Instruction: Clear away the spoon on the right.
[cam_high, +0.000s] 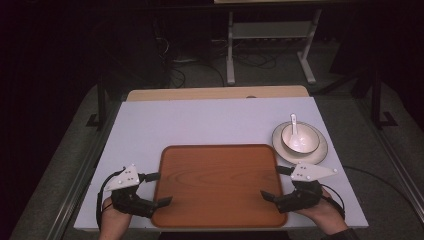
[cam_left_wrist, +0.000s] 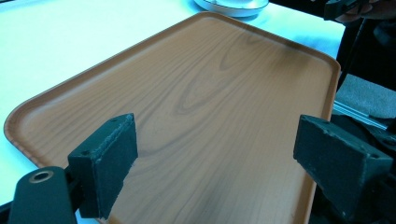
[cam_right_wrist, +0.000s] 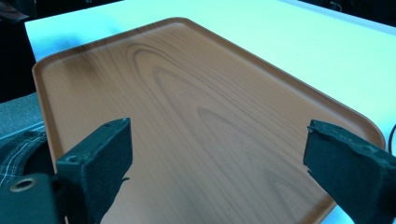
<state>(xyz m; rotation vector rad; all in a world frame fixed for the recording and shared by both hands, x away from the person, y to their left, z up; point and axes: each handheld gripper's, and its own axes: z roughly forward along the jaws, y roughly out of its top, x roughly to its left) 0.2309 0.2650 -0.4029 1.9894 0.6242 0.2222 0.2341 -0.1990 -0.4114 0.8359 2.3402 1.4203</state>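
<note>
Tray (cam_high: 217, 185) handling is what the two grippers are preparing for: the wood-grain tray is lying flat at the near middle of the table (cam_high: 210, 117), its front edge close to the table's near edge. Nearest the person, the left gripper (cam_high: 159, 189) is sitting at the tray's left edge and the right gripper (cam_high: 276, 183) at its right edge, each hand coming in from below. Both are standing wide open, holding nothing. In the left gripper view the left gripper (cam_left_wrist: 215, 154) is looking across the bare tray (cam_left_wrist: 219, 93), its jaws spread on either side of the view above the tray's surface; in the right gripper view the right gripper (cam_right_wrist: 217, 163) is doing the same over the tray (cam_right_wrist: 187, 116). Whether any jaw is touching the rim I cannot tell.

By my judgement the step in hand is the approach to a two-handed grasp, not yet a hold. The next move is calling for each gripper to straddle its side's rim and close at matching points, so the tray lifts level.

Farther off, at the right, a bowl (cam_high: 300, 139) with a spoon (cam_high: 294, 125) is resting on a plate (cam_high: 317, 152), just beyond the tray's far right corner, near enough to be knocked.
</note>
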